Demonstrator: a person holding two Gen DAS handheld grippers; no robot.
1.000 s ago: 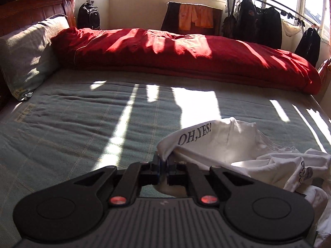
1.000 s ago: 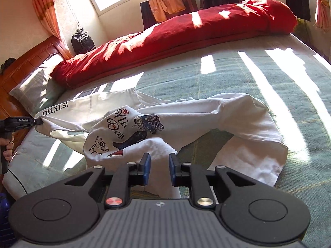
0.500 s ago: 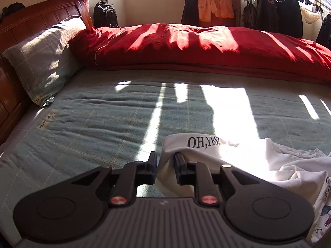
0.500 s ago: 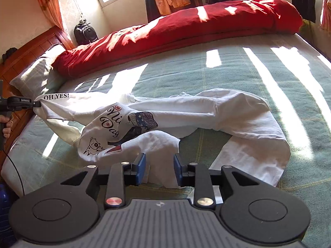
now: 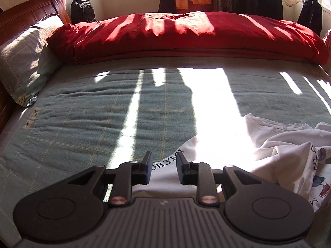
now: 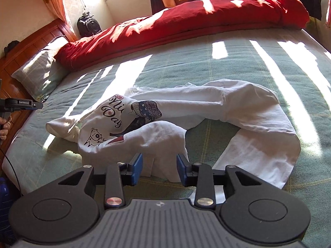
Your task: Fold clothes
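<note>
Both grippers, left gripper (image 5: 163, 168) and right gripper (image 6: 159, 170), were opening, releasing the shirt (image 6: 238, 111); I should regrasp matching corners.

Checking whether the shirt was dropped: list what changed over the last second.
Left claw let go of the white shirt; its "OH,YES!" edge dropped onto the bed. Both claws' jaws are opening; the right claw straddles cloth unpinched. Red duvet and pillow unchanged.

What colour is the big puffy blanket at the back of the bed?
Red. The blanket shows best in the left wrist view.
</note>
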